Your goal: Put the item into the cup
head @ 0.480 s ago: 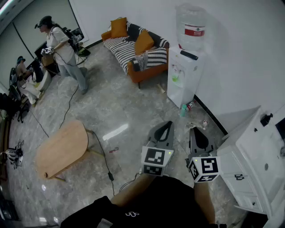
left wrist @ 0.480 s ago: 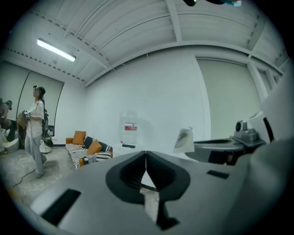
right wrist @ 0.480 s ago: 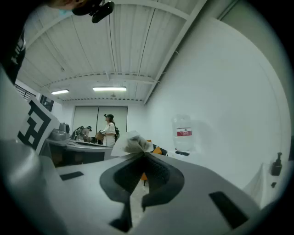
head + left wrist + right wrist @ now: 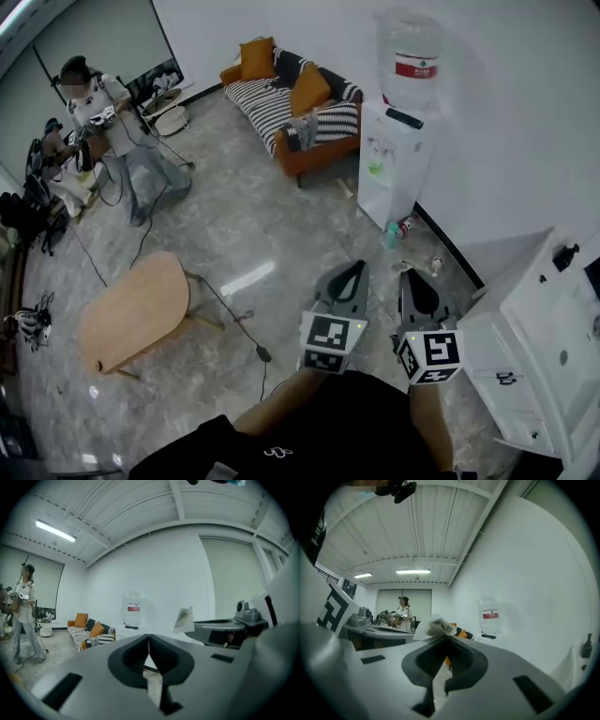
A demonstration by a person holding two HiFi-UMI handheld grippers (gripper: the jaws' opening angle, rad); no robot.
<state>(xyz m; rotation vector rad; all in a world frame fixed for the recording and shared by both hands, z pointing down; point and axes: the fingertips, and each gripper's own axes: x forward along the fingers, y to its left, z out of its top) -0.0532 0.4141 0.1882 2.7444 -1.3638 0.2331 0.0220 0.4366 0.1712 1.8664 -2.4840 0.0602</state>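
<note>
My left gripper (image 4: 352, 268) (image 4: 149, 637) is held out in front of my body over the floor, its jaws shut on each other with nothing between them. Just to its right is my right gripper (image 4: 410, 274) (image 4: 446, 638), shut on a small pale paper packet (image 4: 433, 626) that sticks up from the jaw tips. The left gripper view also catches that packet (image 4: 183, 619) at the tip of the right gripper. No cup shows in any view.
A water dispenser (image 4: 389, 155) stands ahead against the wall, with a striped sofa (image 4: 295, 103) beyond it. At the right is a white cabinet (image 4: 544, 347). A low wooden table (image 4: 131, 314) and a floor cable (image 4: 234, 323) lie left. A person (image 4: 103, 122) stands far left.
The person at the far left has turned and shifted, and the floor cable has moved. Both grippers stay almost where they were.
</note>
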